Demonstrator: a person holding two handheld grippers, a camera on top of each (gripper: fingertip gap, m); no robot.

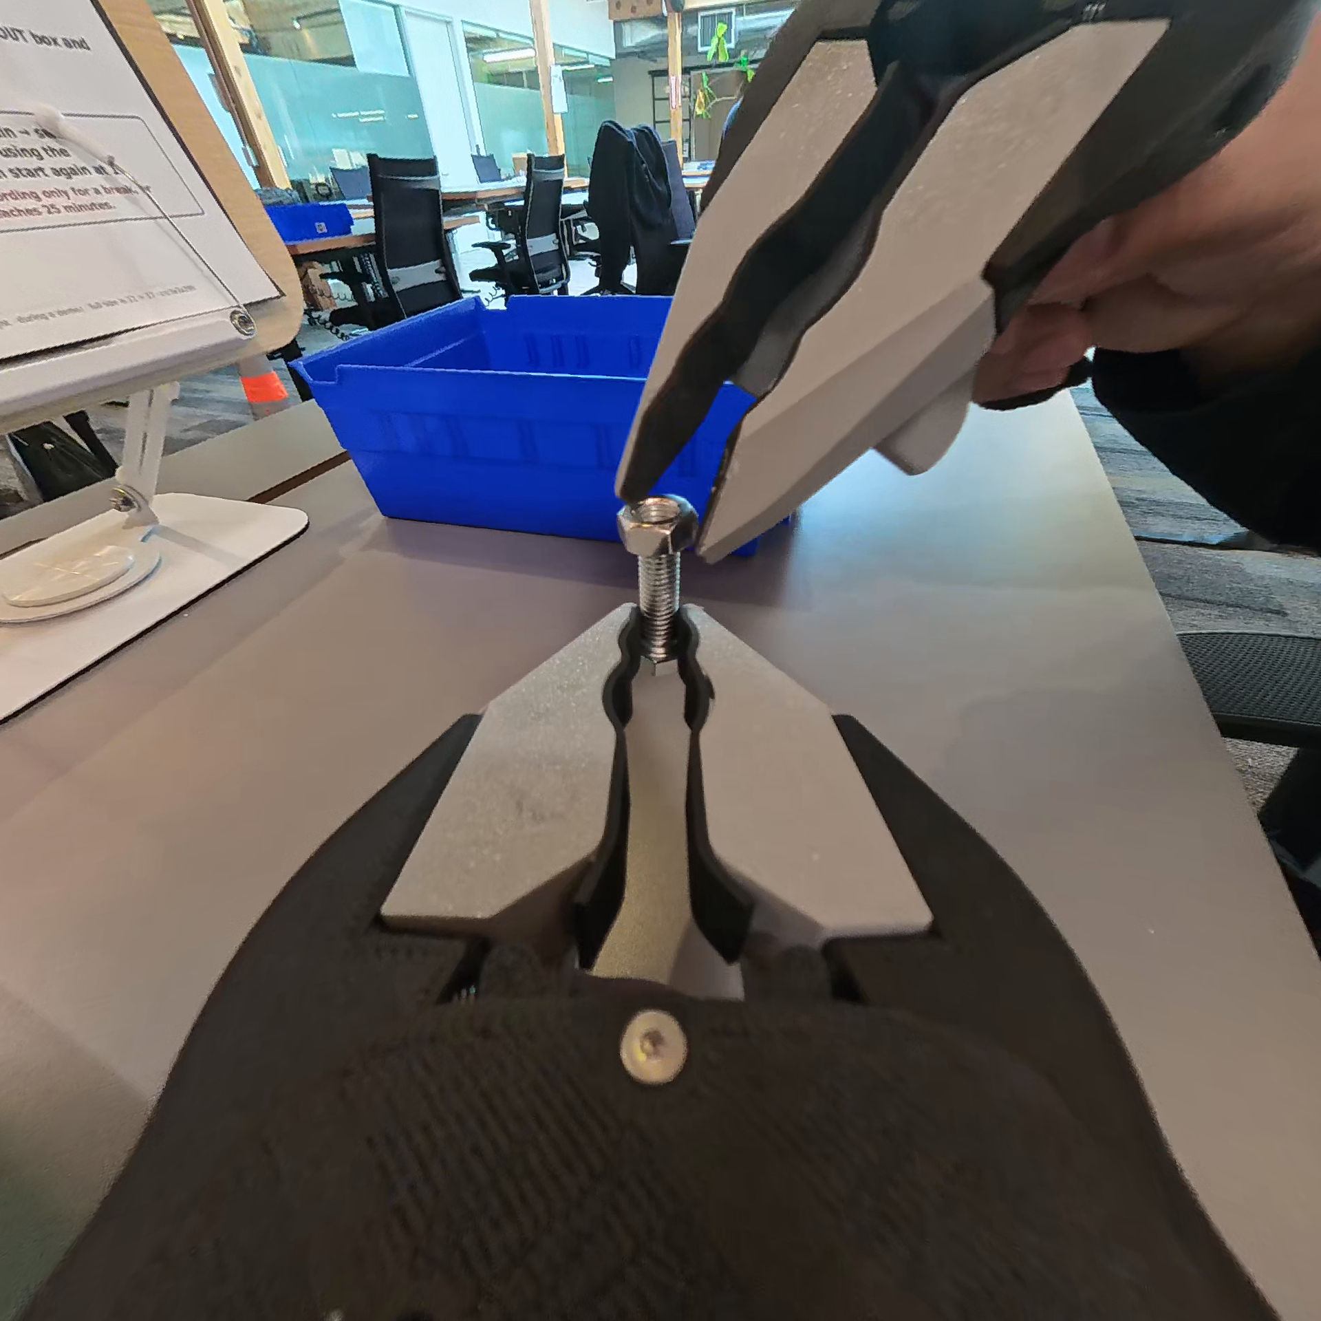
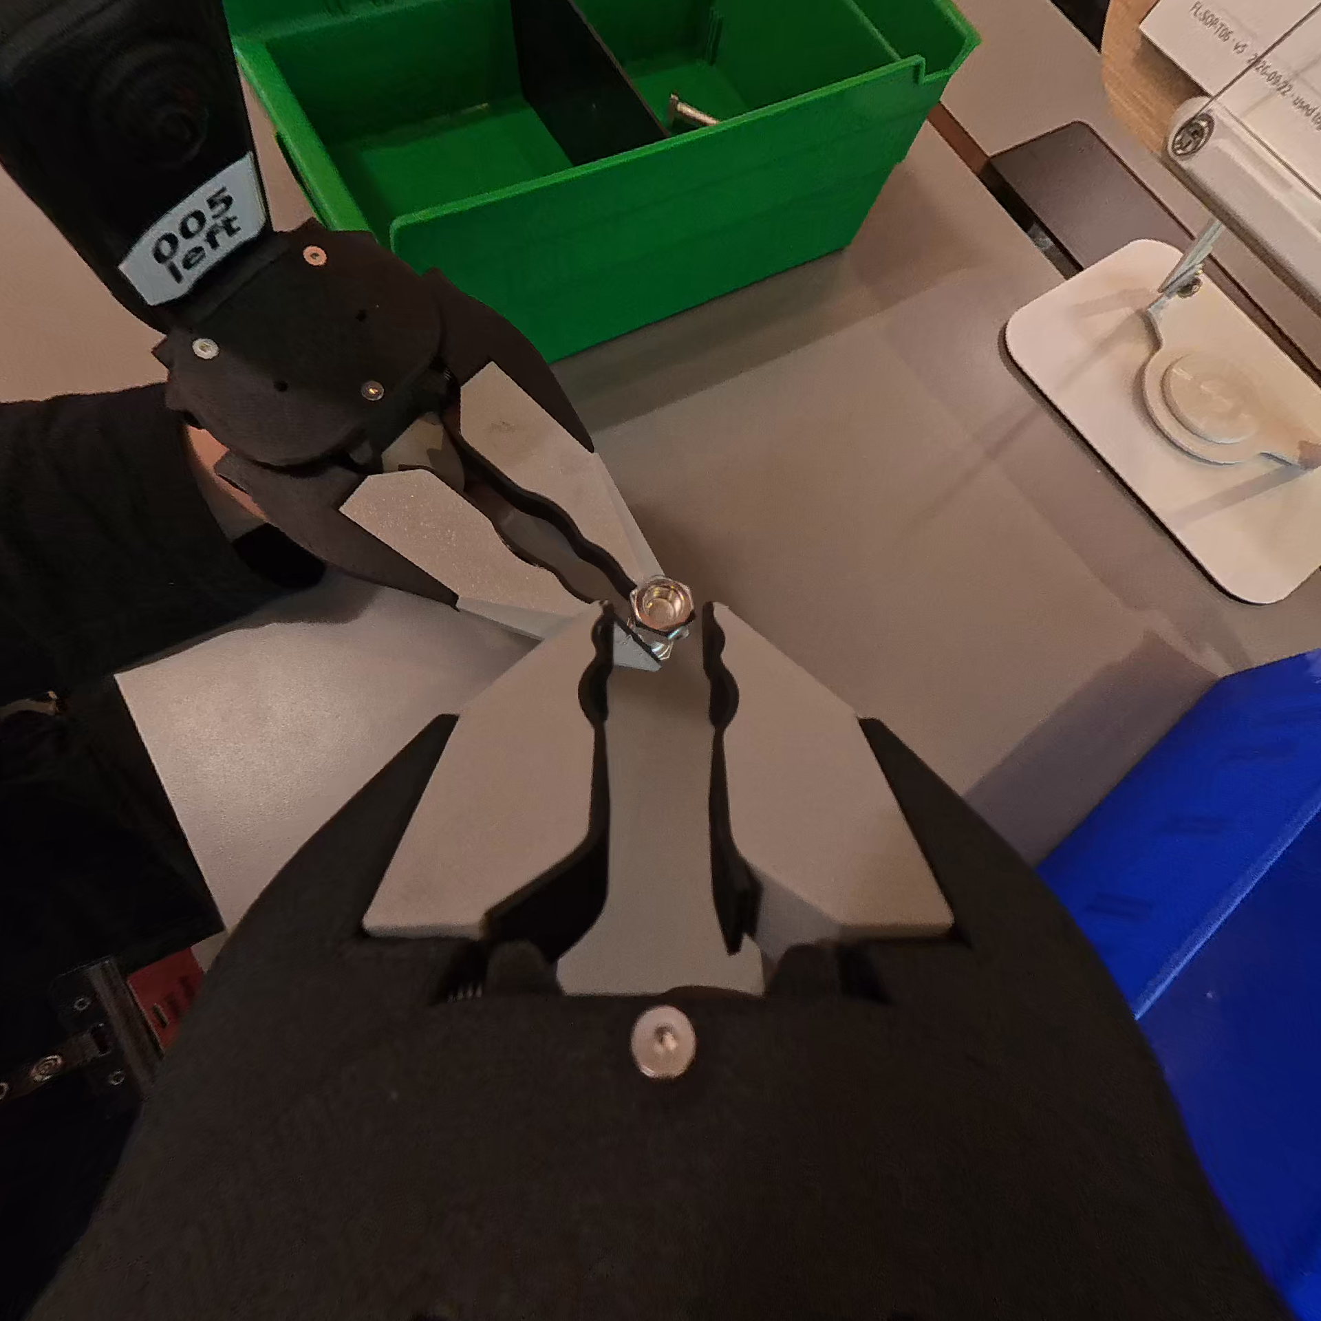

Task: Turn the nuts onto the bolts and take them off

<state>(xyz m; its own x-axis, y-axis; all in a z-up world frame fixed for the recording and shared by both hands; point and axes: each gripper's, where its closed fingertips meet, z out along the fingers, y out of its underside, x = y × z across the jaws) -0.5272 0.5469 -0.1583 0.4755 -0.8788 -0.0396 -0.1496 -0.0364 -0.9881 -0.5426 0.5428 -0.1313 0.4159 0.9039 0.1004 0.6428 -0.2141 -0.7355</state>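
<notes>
Green bin (image 2: 643,214) shows only beside the right gripper (image 2: 654,629)

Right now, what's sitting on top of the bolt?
A silver nut sits at the top of the upright bolt. The left tongs cover the bolt's lower shank; how far the nut is threaded can't be seen.

An open-plan office. Beyond the blue bin (image 1: 500,422) on the grey desk (image 1: 929,643) stand black swivel chairs (image 1: 411,236) at long worktables, backed by glass partitions (image 1: 343,107). A sheet holder on a stand (image 1: 107,214) sits left of the bin.
</notes>
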